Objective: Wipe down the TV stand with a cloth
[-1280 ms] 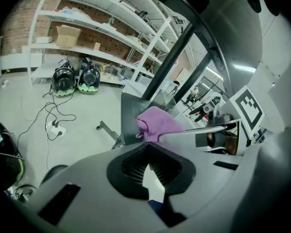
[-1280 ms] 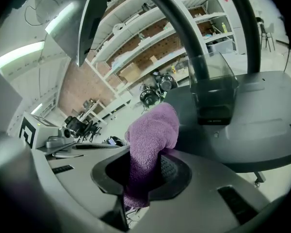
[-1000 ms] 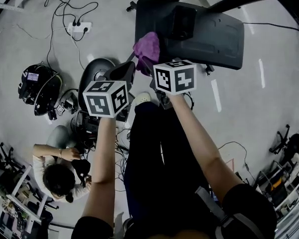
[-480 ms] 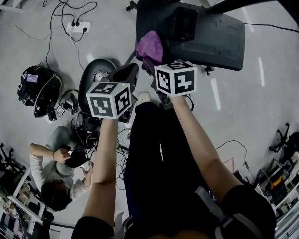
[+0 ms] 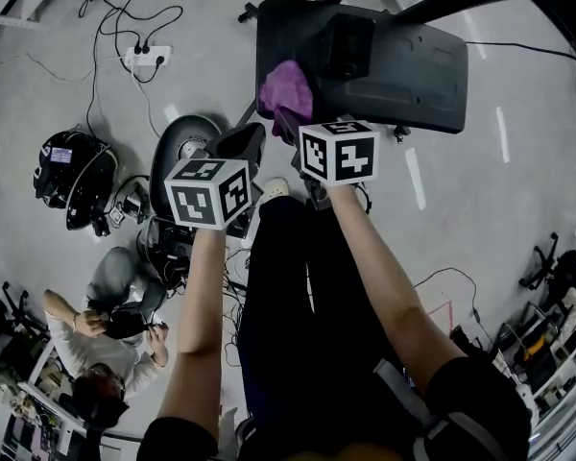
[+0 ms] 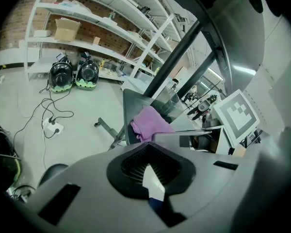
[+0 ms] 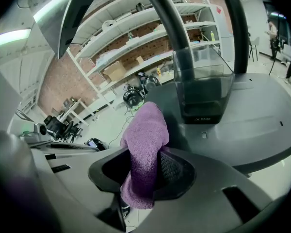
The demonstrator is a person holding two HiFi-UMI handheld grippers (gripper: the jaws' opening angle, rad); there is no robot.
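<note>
The TV stand's dark base plate point(image 5: 403, 65) lies on the floor at the top of the head view, with a black post point(image 7: 169, 18) rising from it. A purple cloth point(image 5: 286, 86) rests on the plate's left part. My right gripper point(image 5: 290, 118) is shut on this cloth point(image 7: 145, 144), which bulges up between its jaws, and the plate point(image 7: 262, 110) lies just beyond. My left gripper point(image 5: 242, 142) hovers left of the plate, shut with nothing in it. In the left gripper view point(image 6: 150, 171) the cloth point(image 6: 150, 124) and the plate point(image 6: 136, 103) lie ahead.
A person point(image 5: 106, 334) crouches on the floor at lower left. A power strip point(image 5: 152, 54) with cables, dark helmets point(image 5: 72, 166) and a round black seat point(image 5: 187, 142) lie to the left. Storage shelves point(image 6: 87, 28) line the far wall. My legs stand below the plate.
Both grippers and the cloth stay almost where they were. The crouching person on the floor has shifted toward the lower left.
</note>
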